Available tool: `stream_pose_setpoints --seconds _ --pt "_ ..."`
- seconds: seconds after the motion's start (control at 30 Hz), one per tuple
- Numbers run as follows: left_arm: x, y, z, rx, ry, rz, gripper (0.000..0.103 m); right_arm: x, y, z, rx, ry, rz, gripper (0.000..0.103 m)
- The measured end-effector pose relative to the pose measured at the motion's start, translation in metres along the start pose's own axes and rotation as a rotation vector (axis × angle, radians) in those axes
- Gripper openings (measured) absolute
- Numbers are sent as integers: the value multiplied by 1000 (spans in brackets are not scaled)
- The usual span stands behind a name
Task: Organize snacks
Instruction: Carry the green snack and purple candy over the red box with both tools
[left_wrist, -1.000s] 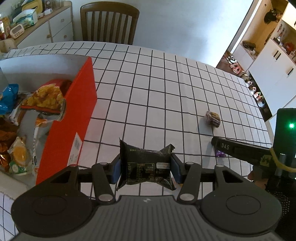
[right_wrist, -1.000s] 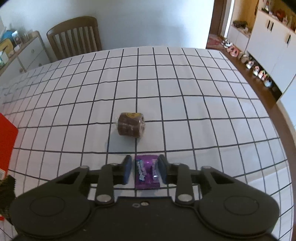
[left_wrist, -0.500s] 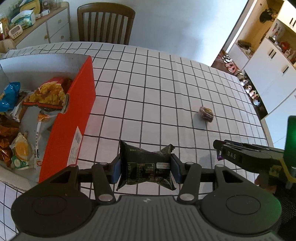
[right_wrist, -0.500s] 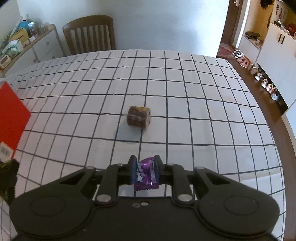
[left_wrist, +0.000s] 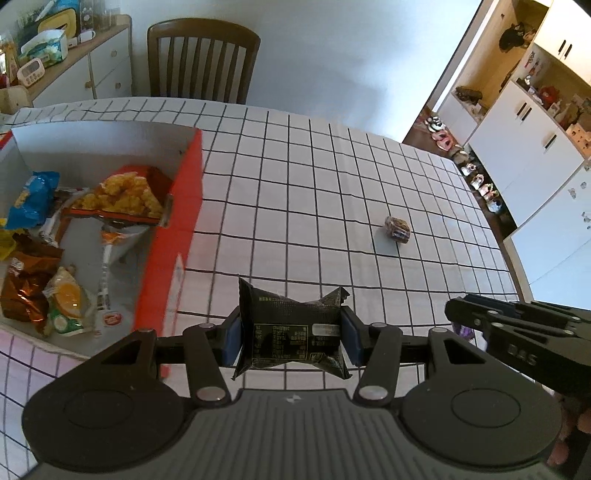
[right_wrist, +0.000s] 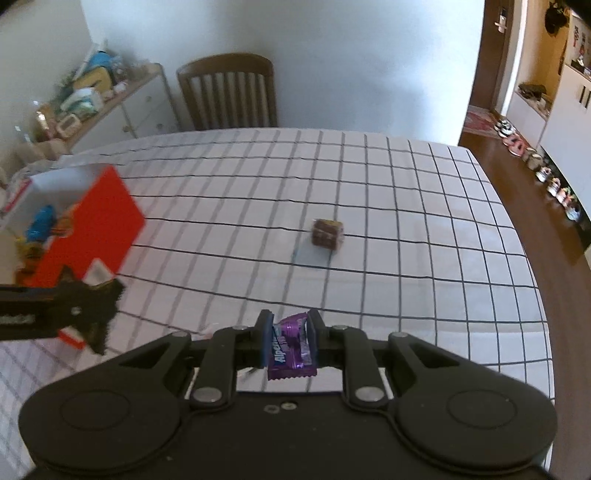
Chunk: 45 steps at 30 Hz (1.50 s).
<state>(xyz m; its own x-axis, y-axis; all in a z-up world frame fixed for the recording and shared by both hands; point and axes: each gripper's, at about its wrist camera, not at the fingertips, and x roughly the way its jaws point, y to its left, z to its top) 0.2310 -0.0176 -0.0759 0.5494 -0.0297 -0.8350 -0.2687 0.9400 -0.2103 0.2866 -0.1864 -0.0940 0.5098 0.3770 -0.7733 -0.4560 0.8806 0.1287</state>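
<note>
My left tongs (left_wrist: 290, 334) grip a black snack packet (left_wrist: 290, 328) by its short ends, its long axis lying across the jaws. My right tongs (right_wrist: 290, 341) pinch a purple candy (right_wrist: 291, 347). The red box (left_wrist: 173, 236) of snacks lies forward and left of both, nearer my left hand. One brown wrapped snack (right_wrist: 327, 232) remains on the counter (left_wrist: 314, 184), ahead of my right tongs.

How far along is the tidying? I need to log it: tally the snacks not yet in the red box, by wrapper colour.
Black packet: 1
Purple candy: 1
Brown wrapped snack: 1
Total: 3
</note>
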Motion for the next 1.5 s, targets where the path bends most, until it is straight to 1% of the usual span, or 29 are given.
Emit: stream_pose_setpoints --seconds 0.2,0.4,0.6,0.83,1.0,1.17,1.4,1.5 --pt "-22 25 1 -6 -7 -11 53 -31 27 1 -13 -33 47 18" --pt "-45 53 5 -5 -29 -13 53 -50 63 8 -31 -69 85 18" --pt "-66 84 12 0 -50 -12 53 -58 103 14 -53 -96 116 18" --pt "-87 124 26 3 -81 -4 53 -61 148 22 -79 -121 127 18" --pt "-100 159 37 -11 -109 23 53 -58 178 30 -89 -136 130 18" --pt "-102 190 43 -21 -104 59 53 -50 208 38 -116 -144 131 18" --pt "-87 227 46 -15 -78 148 53 -27 245 42 -159 -144 113 18" --pt "-76 238 47 -2 -57 177 53 -13 253 43 -153 -128 102 18"
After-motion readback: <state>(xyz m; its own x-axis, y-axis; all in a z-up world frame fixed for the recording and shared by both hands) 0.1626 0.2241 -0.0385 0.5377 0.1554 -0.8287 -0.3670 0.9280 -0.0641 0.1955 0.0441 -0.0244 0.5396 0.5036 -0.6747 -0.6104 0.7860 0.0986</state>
